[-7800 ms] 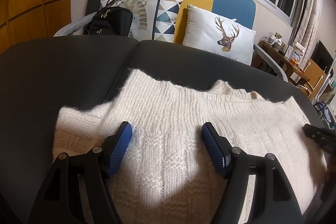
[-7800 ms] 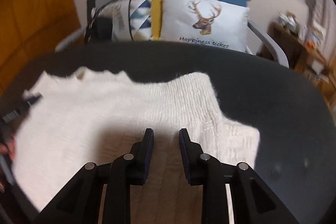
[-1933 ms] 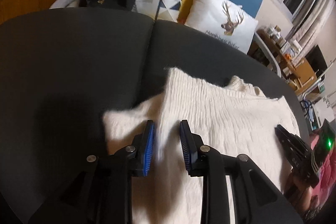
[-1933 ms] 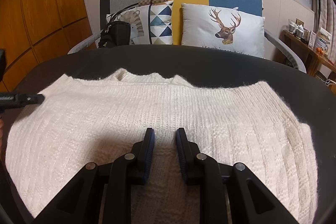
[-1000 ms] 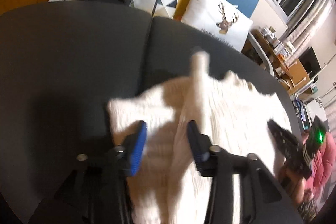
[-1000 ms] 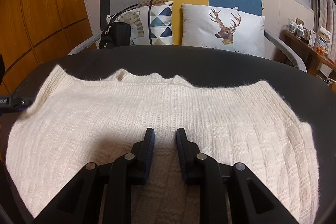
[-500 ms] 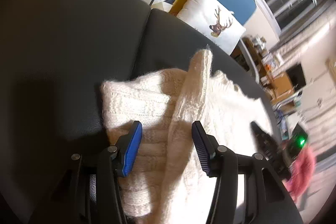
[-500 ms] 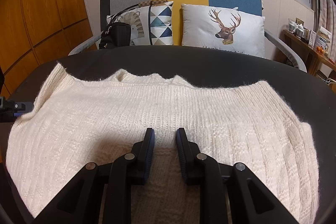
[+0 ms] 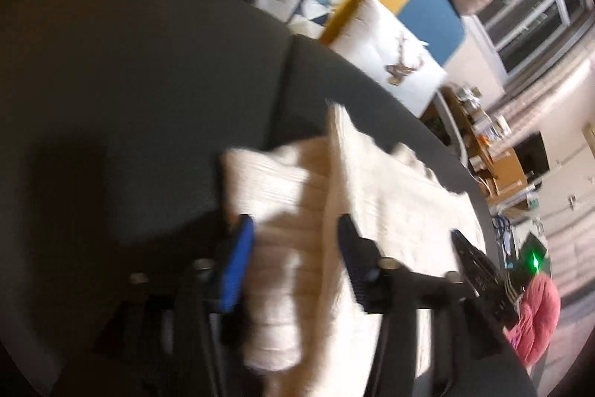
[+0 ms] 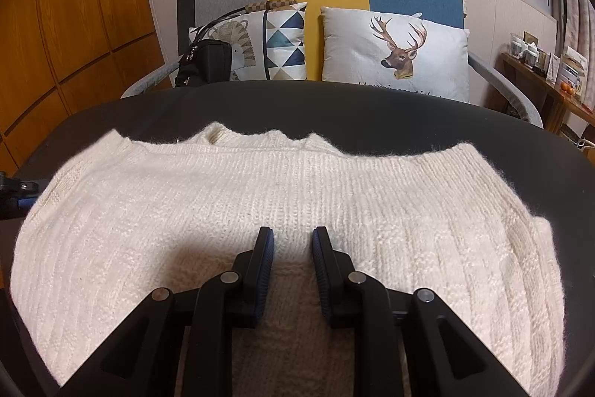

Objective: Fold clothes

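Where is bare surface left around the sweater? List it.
Free: the dark surface between the sweater and the deer pillow, and the broad stretch left of the sweater's folded edge in the left wrist view. The middle is covered.

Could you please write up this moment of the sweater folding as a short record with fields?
garment: cream knit sweater, spread flat
surface: dark padded surface
left gripper: jaws have just been opening, a fold of the sweater's edge between them, pads apart from it
right gripper: jaws narrowly apart over the sweater's near middle; grip cannot be told
behind: deer cushion, black bag
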`<state>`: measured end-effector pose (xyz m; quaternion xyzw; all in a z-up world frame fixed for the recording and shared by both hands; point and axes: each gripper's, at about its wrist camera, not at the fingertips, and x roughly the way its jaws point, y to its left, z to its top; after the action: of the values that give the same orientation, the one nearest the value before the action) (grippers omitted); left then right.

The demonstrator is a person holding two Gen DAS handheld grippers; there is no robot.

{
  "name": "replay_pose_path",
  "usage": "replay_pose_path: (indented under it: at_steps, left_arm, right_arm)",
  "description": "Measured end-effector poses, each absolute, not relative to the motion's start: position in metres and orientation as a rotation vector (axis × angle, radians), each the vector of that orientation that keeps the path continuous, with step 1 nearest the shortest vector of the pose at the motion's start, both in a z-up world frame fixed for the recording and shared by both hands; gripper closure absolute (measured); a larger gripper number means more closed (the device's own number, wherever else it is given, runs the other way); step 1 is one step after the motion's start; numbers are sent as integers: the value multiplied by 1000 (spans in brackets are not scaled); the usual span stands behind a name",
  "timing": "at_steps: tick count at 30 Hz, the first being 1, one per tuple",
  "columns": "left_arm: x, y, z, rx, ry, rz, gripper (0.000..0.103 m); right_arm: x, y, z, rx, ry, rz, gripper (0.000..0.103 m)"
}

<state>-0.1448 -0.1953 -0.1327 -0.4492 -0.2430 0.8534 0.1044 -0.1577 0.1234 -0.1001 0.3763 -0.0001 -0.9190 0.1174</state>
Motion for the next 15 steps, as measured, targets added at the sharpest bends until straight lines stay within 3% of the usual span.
replay_pose_path:
  at_steps: [4,10,15]
  left_arm:
    - [-148,-182,-136,-1319,-692,2478,50]
    - [-146,-195,-138,-1254,-848,2445,48]
    - [-142,-179,-143,-1323,-671,2473,45]
  right_arm:
    - [-158,124,-100,1101,-4,-2688,82]
    - [-158,124,-100,1101,-4,-2687,82]
    - [-158,124,-100,1101,-4,-2686,82]
